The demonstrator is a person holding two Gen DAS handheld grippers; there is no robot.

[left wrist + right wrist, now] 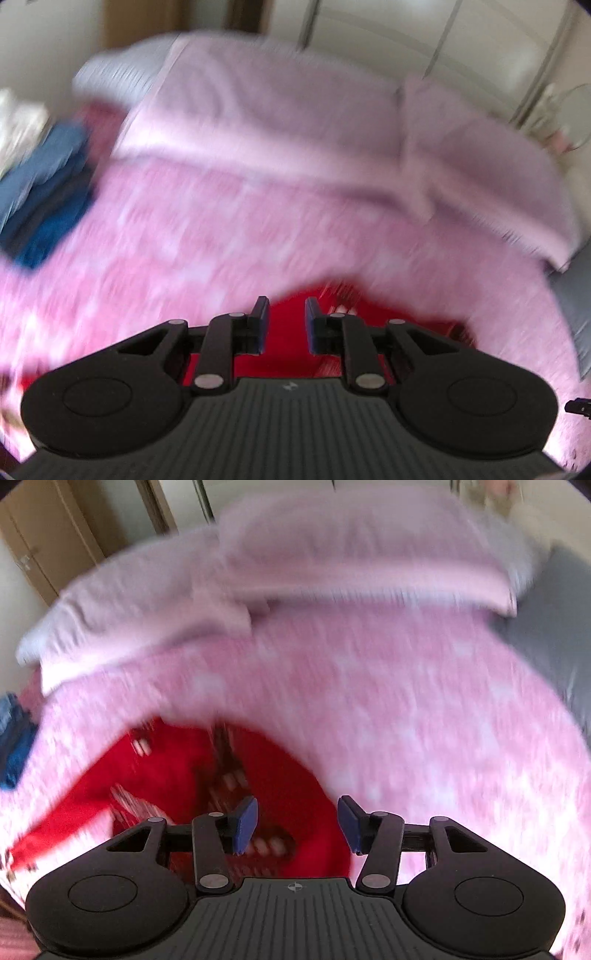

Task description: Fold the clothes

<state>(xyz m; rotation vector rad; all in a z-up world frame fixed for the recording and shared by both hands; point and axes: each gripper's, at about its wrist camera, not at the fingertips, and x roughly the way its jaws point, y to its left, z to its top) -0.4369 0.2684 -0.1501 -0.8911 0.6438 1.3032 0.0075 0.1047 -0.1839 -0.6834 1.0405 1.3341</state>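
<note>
A red garment (pixel 192 768) with a white pattern lies on the pink patterned bedspread (pixel 406 720). Both views are blurred by motion. My right gripper (pixel 297 821) is open, its blue pads apart, just above the garment's right part. In the left wrist view the same red garment (pixel 288 343) lies right under my left gripper (pixel 286 325), whose jaws stand apart with nothing between them. Most of the garment is hidden behind the gripper body there.
A light pink folded quilt (pixel 295 122) and pillows (pixel 351 546) lie across the far side of the bed. A stack of blue folded clothes (pixel 44 195) sits at the left edge. Grey sheet (pixel 554 627) shows at the right. Wardrobe doors (pixel 424 33) stand behind.
</note>
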